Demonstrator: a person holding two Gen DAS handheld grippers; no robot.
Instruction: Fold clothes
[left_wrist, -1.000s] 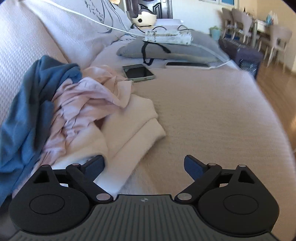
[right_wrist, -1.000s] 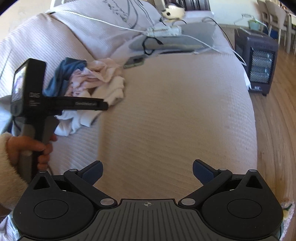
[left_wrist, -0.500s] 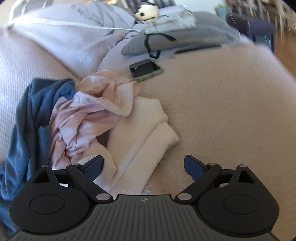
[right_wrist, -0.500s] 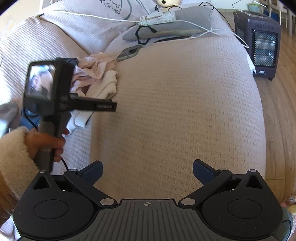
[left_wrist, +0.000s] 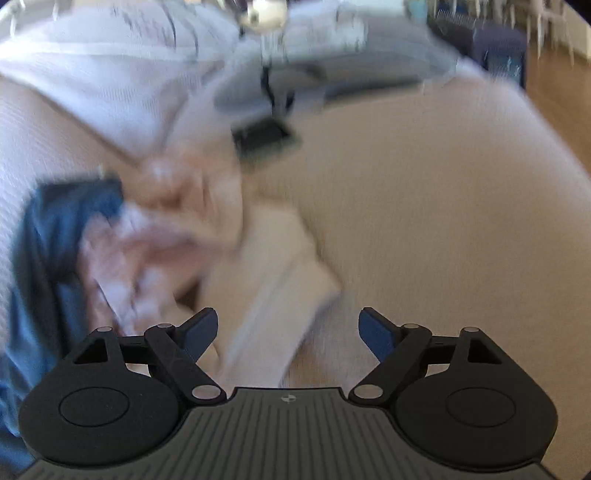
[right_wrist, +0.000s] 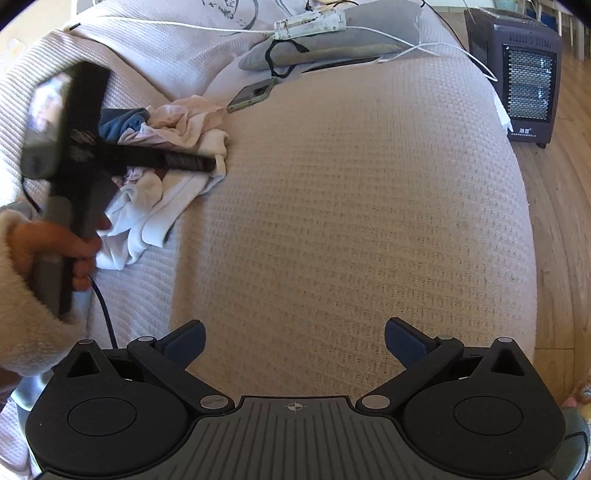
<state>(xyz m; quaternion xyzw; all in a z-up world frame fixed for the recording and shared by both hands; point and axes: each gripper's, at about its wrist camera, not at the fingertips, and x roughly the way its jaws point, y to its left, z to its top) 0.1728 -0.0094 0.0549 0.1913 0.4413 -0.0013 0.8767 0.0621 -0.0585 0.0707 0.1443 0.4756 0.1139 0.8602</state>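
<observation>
A pile of clothes lies on the beige textured cover (right_wrist: 351, 203). A blue garment (left_wrist: 48, 236) is at its left, a crumpled pink one (left_wrist: 155, 236) in the middle and a cream one (left_wrist: 273, 280) at the right. The left wrist view is blurred. My left gripper (left_wrist: 288, 321) hovers over the cream garment's near end. Its jaws are closing with the cloth below and between them, and the pads are not pressing on it. In the right wrist view the left gripper (right_wrist: 207, 163) reaches across the pile (right_wrist: 173, 147), held by a hand (right_wrist: 62, 243). My right gripper (right_wrist: 295, 328) is open over bare cover.
A phone (right_wrist: 253, 94) lies just beyond the pile. Behind it a grey pillow (right_wrist: 332, 44) carries a white power strip (right_wrist: 310, 24) and cables. A dark heater (right_wrist: 528, 74) stands on the wooden floor (right_wrist: 554, 221) past the right edge.
My left gripper has moved in over the pile, so the cream garment now sits between its jaws, which have narrowed. The right gripper has dipped slightly.
</observation>
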